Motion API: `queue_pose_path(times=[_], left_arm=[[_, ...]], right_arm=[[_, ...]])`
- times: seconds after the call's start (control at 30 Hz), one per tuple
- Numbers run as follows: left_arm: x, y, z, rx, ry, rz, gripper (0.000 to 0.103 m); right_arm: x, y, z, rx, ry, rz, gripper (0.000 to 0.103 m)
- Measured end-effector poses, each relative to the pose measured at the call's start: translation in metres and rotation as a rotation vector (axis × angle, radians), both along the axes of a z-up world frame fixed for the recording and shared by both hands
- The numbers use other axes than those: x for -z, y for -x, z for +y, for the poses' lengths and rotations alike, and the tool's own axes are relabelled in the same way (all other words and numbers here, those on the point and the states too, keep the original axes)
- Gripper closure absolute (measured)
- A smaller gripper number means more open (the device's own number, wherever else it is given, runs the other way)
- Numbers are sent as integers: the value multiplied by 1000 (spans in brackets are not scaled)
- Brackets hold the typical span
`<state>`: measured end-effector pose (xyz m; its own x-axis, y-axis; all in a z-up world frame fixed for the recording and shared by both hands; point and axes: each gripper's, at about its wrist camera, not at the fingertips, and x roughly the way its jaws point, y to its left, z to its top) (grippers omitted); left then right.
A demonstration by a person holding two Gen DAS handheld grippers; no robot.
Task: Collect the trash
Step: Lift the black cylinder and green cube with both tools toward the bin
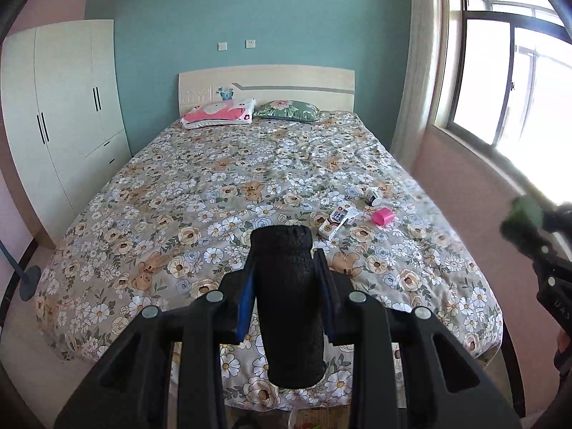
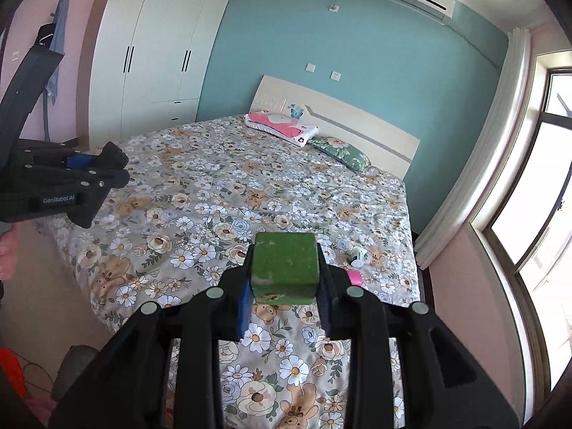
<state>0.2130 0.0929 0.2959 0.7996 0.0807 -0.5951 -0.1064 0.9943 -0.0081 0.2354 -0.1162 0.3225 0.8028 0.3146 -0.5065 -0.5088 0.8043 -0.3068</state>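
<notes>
The left gripper (image 1: 286, 261) is clenched on a black foam roll (image 1: 289, 307), the right gripper (image 2: 285, 268) on a green block (image 2: 285, 268); on the bed (image 1: 214, 193) lie a pink cup (image 1: 381, 217), a white carton (image 1: 337, 222) and perhaps a small bottle (image 1: 372, 196)

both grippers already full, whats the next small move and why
Probably carry both loads off to a bin, none of which shows here. The left gripper is shut on a black foam roll, the right gripper on a green block, so the pink cup must wait.
</notes>
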Motion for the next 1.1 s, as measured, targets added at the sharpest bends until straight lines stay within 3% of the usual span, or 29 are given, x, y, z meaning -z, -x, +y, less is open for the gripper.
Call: queue_pose_path(times=[0.17,0.43,0.63,1.1], left_arm=[[11,32,-3,31,-48,-4,70],[64,63,-7,82,-50,35,70],[119,71,-11,123,-27,112,70],[259,69,-32,204,32,377,70]], right_arm=[[15,32,-11,-18,18,10,72],[81,53,-29,-43,14,118,72],[138,56,-35,-54,24,214,72],[265,64,-20,-99,58,424,72]])
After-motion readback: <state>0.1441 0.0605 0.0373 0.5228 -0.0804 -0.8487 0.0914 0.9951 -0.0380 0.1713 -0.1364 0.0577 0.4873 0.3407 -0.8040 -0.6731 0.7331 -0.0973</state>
